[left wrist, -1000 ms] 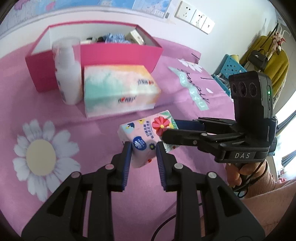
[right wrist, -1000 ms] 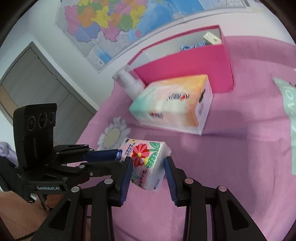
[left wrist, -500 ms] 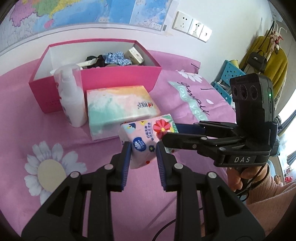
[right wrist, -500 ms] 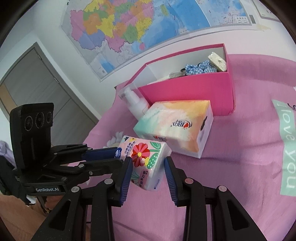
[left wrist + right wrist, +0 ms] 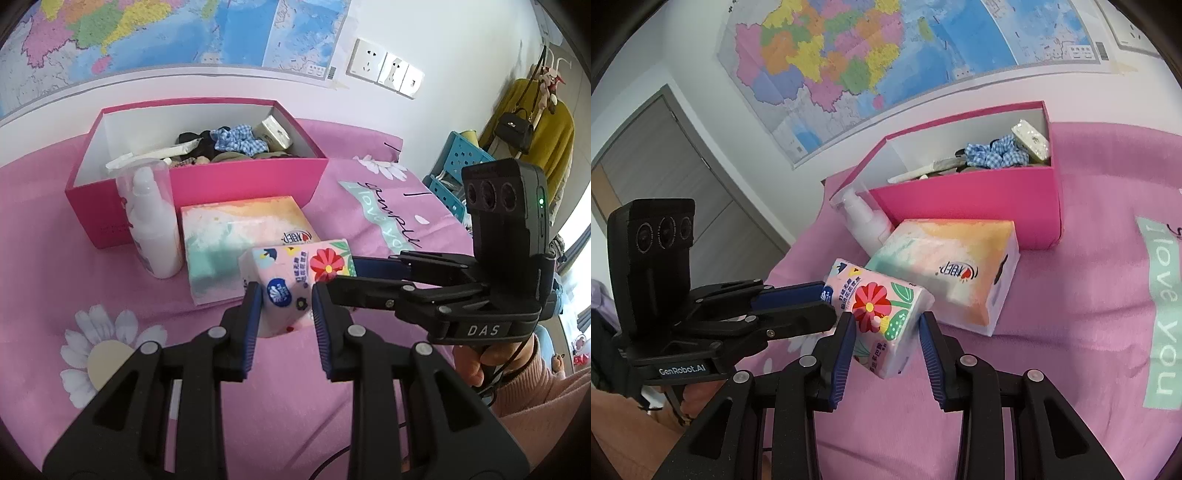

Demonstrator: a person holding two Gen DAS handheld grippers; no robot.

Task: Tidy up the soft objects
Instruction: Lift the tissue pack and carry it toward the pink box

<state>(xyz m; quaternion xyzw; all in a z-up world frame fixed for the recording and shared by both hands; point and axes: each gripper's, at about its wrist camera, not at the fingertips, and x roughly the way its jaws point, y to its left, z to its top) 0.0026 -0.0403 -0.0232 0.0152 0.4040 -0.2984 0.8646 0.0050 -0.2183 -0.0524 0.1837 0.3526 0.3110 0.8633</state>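
A small pink flower-printed tissue pack [image 5: 291, 280] [image 5: 882, 314] hangs above the pink cloth, pinched from two ends. My left gripper [image 5: 286, 299] is shut on its near end, and my right gripper [image 5: 886, 325] is shut on its other end; the right gripper [image 5: 354, 277] reaches in from the right in the left wrist view. Behind the pack lies a larger pastel tissue box [image 5: 243, 236] [image 5: 953, 269]. Farther back stands an open pink box [image 5: 207, 184] [image 5: 979, 199] with scrunchies and small items inside.
A white pump bottle [image 5: 153, 229] [image 5: 864, 221] stands against the pink box's front left corner. The bed's pink cloth [image 5: 110, 369] has daisy prints. A blue crate [image 5: 461, 166] and hanging clothes sit at the right; a map covers the wall.
Both grippers have risen a little with the tissue pack still held between them, and the view now looks further into the pink box.
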